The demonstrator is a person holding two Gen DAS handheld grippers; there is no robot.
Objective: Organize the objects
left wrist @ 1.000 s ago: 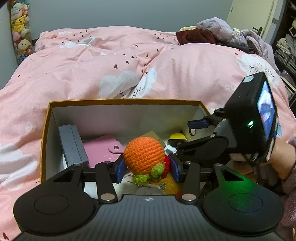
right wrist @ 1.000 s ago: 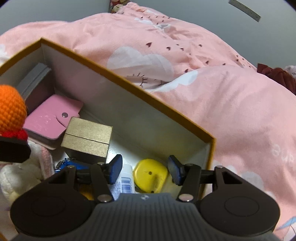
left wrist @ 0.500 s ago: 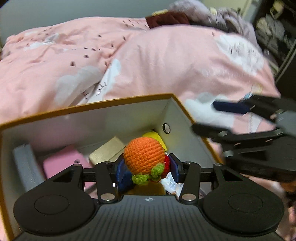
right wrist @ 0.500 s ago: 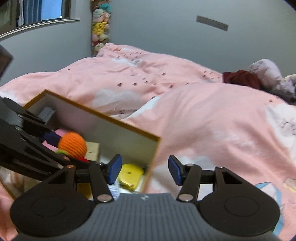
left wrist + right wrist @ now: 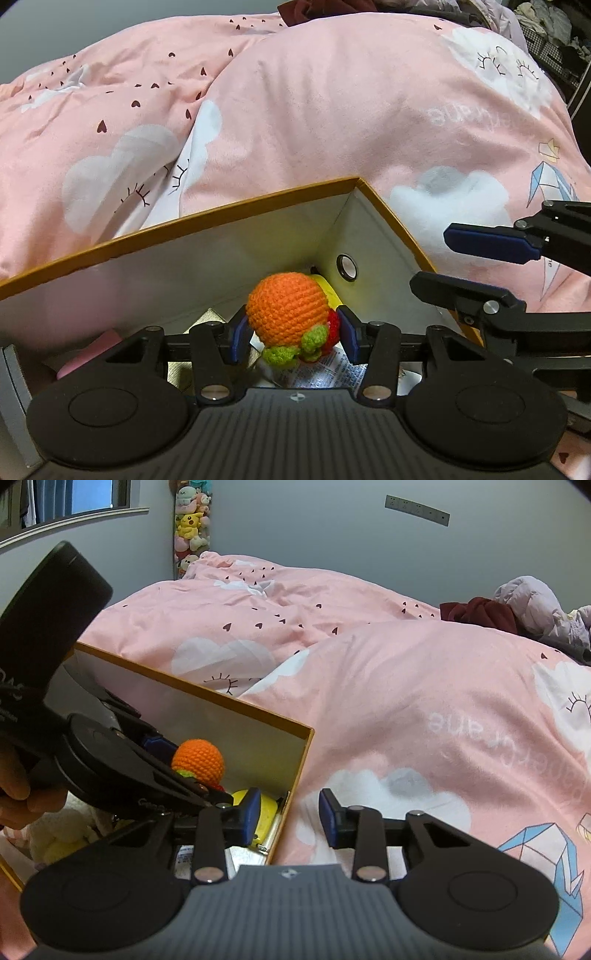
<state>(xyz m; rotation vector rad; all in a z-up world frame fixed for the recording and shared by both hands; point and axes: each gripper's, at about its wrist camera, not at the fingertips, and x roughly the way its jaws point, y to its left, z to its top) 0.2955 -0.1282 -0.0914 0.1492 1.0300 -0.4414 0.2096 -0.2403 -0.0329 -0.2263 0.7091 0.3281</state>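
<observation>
An orange crochet toy (image 5: 288, 308) with green leaves and a red part is clamped between the blue pads of my left gripper (image 5: 291, 338), which hangs inside the right end of the orange-rimmed cardboard box (image 5: 229, 216). The right wrist view shows the same toy (image 5: 199, 757) above the box's contents. My right gripper (image 5: 290, 821) straddles the box's right end wall (image 5: 295, 782). Its jaws are closing, and a gap still shows on both sides of the wall. In the left wrist view its blue-tipped fingers (image 5: 487, 243) reach in from the right.
Under the toy in the box lie a yellow round thing (image 5: 264, 806), a gold box (image 5: 207, 317), a pink wallet (image 5: 92, 354) and a printed packet (image 5: 328, 373). The box rests on a pink quilt (image 5: 332, 110). Clothes (image 5: 480, 613) are piled at the far end.
The left gripper carried the toy toward the box's right corner and lower. The right gripper drew back out of the box to its end wall, and its jaws narrowed.
</observation>
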